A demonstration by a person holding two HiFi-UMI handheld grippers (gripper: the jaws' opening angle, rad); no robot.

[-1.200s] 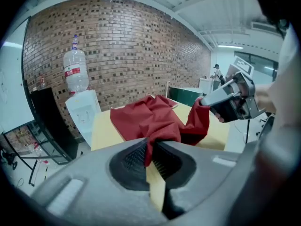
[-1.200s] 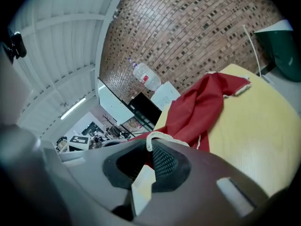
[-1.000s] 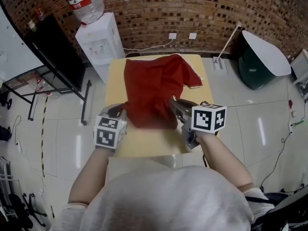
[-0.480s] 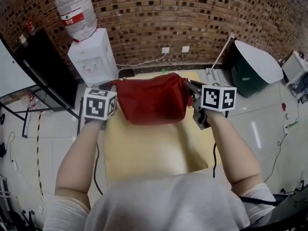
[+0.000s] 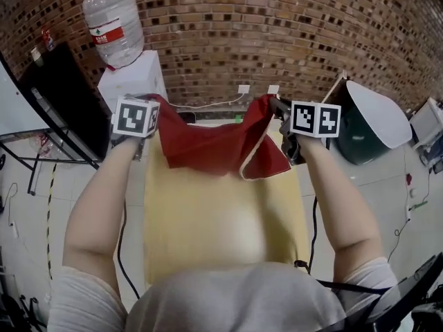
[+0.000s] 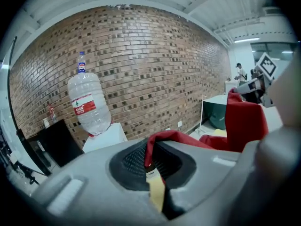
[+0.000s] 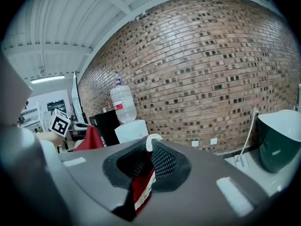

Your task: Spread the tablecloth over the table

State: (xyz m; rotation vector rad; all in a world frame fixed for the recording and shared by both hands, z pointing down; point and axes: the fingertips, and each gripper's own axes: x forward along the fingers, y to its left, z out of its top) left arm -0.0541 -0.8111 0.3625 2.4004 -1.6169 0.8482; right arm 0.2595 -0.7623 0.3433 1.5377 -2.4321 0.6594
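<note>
We hold the red tablecloth (image 5: 214, 147) raised over the far end of the yellow table (image 5: 214, 234), one corner pinched tight in our left gripper (image 6: 150, 167) and another in our right gripper (image 7: 145, 167), so it hangs bunched and the tabletop is not yet covered.

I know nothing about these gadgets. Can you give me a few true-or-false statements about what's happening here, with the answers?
1. The left gripper and right gripper are each clamped on the red tablecloth. True.
2. The tablecloth lies flat over the whole table. False: it hangs bunched between the grippers, and most of the tabletop is bare.
3. A water bottle sits upside down on a white dispenser. True.
4. The tabletop is blue. False: it is yellow.
</note>
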